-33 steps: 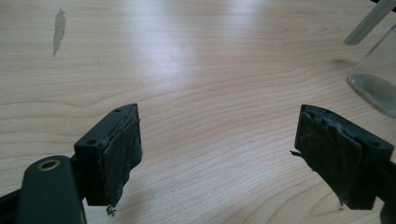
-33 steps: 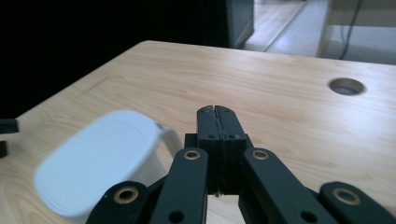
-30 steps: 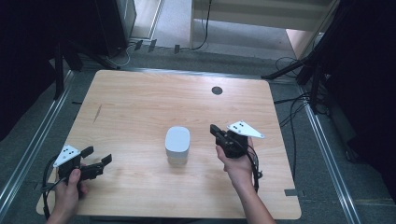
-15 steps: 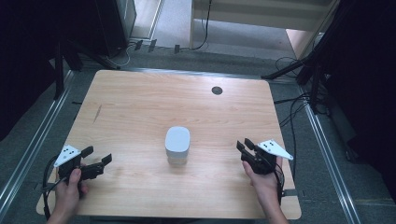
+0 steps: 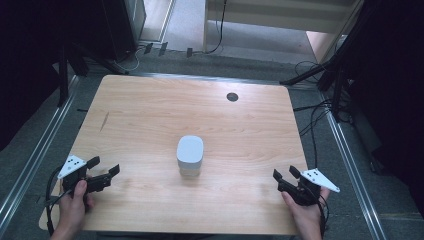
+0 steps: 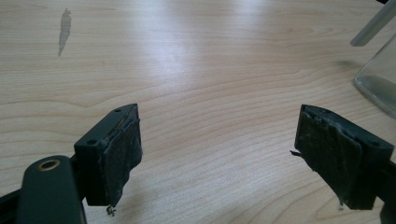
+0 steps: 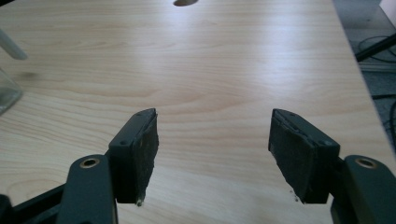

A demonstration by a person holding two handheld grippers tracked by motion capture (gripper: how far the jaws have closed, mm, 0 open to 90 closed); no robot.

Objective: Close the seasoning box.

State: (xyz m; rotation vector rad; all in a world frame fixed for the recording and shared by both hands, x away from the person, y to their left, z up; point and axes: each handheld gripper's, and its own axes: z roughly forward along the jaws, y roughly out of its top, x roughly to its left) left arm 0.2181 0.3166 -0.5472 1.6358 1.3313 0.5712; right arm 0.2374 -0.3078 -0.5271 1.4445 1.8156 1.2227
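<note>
Left gripper (image 5: 102, 169) sits at the lower left of the high view, jaws apart and empty. Jar (image 5: 190, 155) stands upright mid-table, up and right of it. Right gripper (image 5: 283, 174), lower right, has just been opening, nothing between its jaws; jar lies up-left, about equally far from both

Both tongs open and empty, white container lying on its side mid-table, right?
Not quite. The white container stands upright mid-table, as the high view shows. The rest holds: the left tongs and right tongs are open with nothing between them; the right ones have just been opening.
</note>
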